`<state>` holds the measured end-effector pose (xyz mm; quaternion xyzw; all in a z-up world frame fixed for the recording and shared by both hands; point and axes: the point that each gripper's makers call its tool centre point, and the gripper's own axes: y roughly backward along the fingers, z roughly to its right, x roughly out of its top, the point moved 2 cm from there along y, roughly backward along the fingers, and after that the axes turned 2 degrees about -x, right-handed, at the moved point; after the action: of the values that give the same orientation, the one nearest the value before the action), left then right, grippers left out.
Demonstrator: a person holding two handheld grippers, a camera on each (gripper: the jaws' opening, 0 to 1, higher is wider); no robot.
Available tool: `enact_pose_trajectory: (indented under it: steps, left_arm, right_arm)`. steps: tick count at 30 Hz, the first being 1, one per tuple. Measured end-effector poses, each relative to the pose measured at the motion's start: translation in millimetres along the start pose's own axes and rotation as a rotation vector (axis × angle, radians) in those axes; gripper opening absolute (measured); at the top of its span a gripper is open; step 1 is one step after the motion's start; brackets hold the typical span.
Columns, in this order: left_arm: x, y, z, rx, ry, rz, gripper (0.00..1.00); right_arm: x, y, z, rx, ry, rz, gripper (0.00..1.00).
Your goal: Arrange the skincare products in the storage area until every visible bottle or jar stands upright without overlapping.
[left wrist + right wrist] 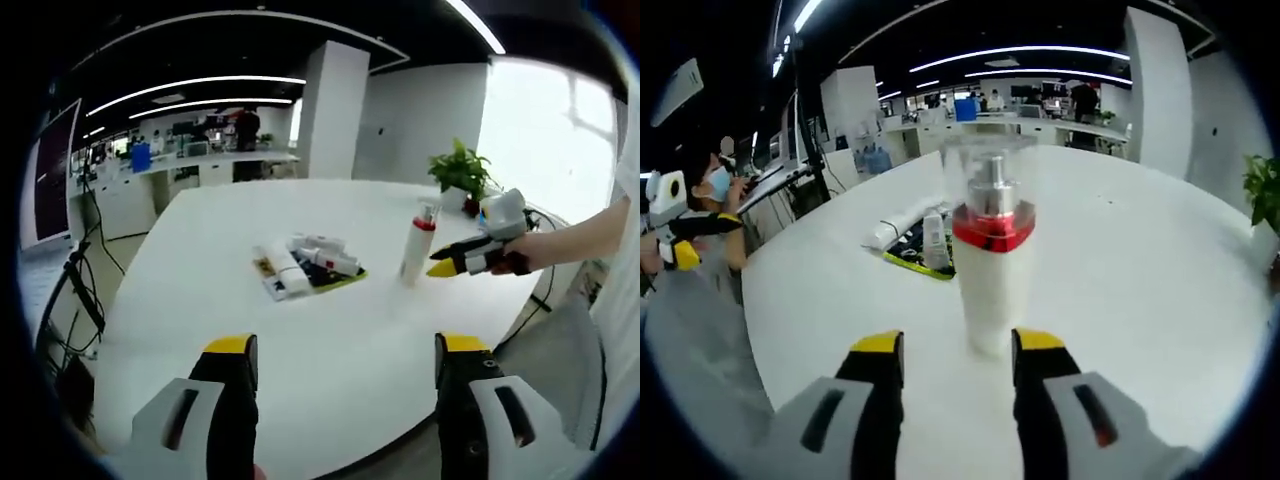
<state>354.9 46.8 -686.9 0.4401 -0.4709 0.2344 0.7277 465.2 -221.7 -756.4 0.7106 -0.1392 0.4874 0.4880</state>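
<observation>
While my right gripper [956, 362] looks along its own jaws, I see them standing apart on either side of the base of a white pump bottle [989, 260]; whether the yellow tips touch it I cannot tell. That bottle stands upright on the white desk [1140, 260], with a red collar and a clear cap over the pump. Beyond it, to the left in the right gripper view, lies a yellow-edged tray [908, 262] with a few white bottles on it, one small one upright, the others lying down.

From my left gripper [343, 345], the jaws are wide apart over bare desk, holding nothing. Farther out in the left gripper view the tray [345, 283] sits near the middle of the desk [200, 290], its white tubes [290, 268] lying across one another. Just to the right of it stands the pump bottle [417, 243], with the right gripper [440, 267] pointing at it from the right, held in a person's hand [545, 248]. A potted plant [460, 172] stands at the far desk edge behind the bottle.
</observation>
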Motion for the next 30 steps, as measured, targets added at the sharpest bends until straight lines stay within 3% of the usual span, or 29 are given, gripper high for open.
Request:
enact_pose_trajectory:
  steps: [5,19,27,30]
  left_arm:
    - [1.3,2,2.5,-0.010,0.000,0.008,0.70]
    - [2.7,3,9.2,-0.037,-0.019,0.005,0.69]
    - [4.9,3,9.4,-0.049,-0.013,0.013,0.69]
    - [5.3,3,9.6,-0.054,-0.012,0.014,0.69]
  right_arm:
    - [-4.0,11,-14,0.011,0.012,-0.010,0.49]
    - [2.3,56,-48,0.000,-0.075,0.082,0.60]
    - [-0.6,73,-66,-0.005,-0.091,0.098,0.64]
    - [7.7,78,-69,-0.014,-0.079,0.118,0.65]
